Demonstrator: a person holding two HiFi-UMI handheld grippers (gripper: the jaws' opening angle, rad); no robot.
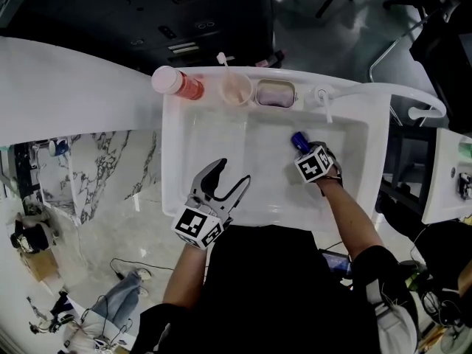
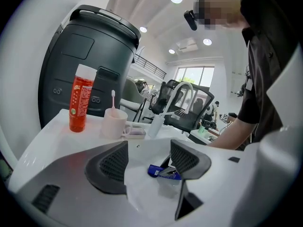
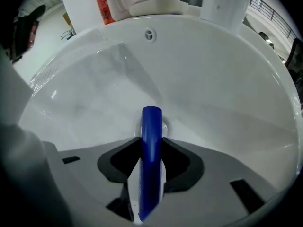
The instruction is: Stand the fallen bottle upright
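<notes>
Right tool point(image 3: 151, 151) tight on blue bottle point(image 3: 151, 124) in sink point(image 3: 213, 79)

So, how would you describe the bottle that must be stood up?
Find the white sink. Inside its basin, toward the right, the right tool grips the bottle. It alone is dark blue; the red bottle stands on the back ledge.
</notes>
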